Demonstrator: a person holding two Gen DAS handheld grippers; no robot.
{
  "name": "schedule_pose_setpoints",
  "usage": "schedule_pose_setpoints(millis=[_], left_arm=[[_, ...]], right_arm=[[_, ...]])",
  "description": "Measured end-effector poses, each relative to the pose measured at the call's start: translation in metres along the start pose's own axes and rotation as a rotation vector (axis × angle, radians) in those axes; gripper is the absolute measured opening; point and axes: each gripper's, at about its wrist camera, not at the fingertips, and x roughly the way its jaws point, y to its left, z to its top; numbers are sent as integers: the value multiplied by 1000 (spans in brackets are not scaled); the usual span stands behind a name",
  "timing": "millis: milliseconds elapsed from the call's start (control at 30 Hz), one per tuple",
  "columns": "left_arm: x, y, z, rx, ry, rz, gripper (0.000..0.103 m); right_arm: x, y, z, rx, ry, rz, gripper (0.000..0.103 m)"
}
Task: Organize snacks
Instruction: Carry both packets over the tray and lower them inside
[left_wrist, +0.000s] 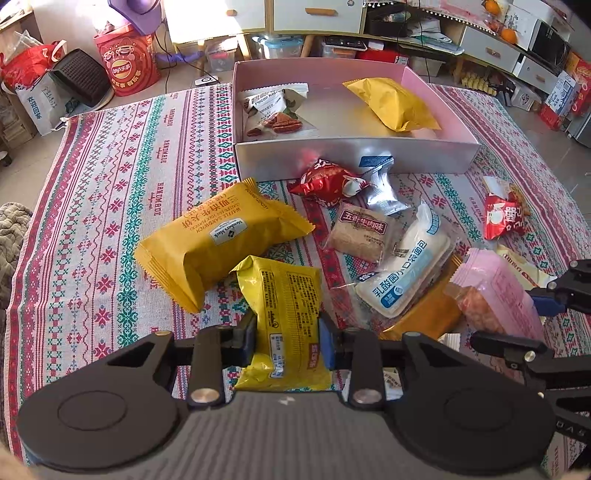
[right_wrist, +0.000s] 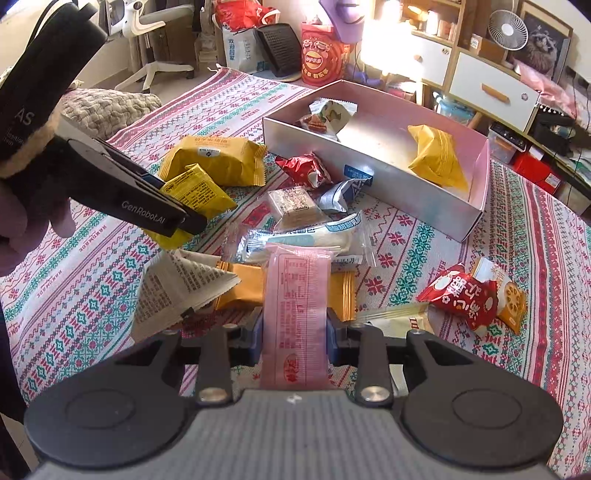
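The left gripper (left_wrist: 287, 338) is closed on a small yellow packet (left_wrist: 284, 325), and the right gripper (right_wrist: 294, 334) is closed on a pink packet (right_wrist: 297, 317); both packets are lifted above the patterned cloth (left_wrist: 110, 206), on the near side of the pink box (left_wrist: 354, 153). In front of the box lie a big yellow waffle pack (left_wrist: 218, 243), a red packet (left_wrist: 325, 182), a silver packet (left_wrist: 380, 186), a beef-flavour biscuit (left_wrist: 360, 232) and a white bread pack (left_wrist: 410, 262), the last perhaps resting on an orange packet (right_wrist: 243, 286). Inside the box are a pecan packet (left_wrist: 275, 112) at its left end and a yellow pack (left_wrist: 393, 103) toward its right.
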Motion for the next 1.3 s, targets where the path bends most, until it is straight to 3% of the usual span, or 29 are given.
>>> schedule_pose_setpoints(millis=[533,767,1000,1300], left_arm=[[-17,-3,16,-12,-71,-55,39],[-25,-5,38,-25,-121,-84,39],[-27,-14,66,-20,-240,-91,39],[-4,-24,107,-15,-276,-97,39]], right_arm=[[-9,-27,30,76,-68,-60,29],[-10,-41,53,112,-114,-91,29],[-4,-59,74,155,-149,-112,29],[24,-104,98,301,-129,-56,29]])
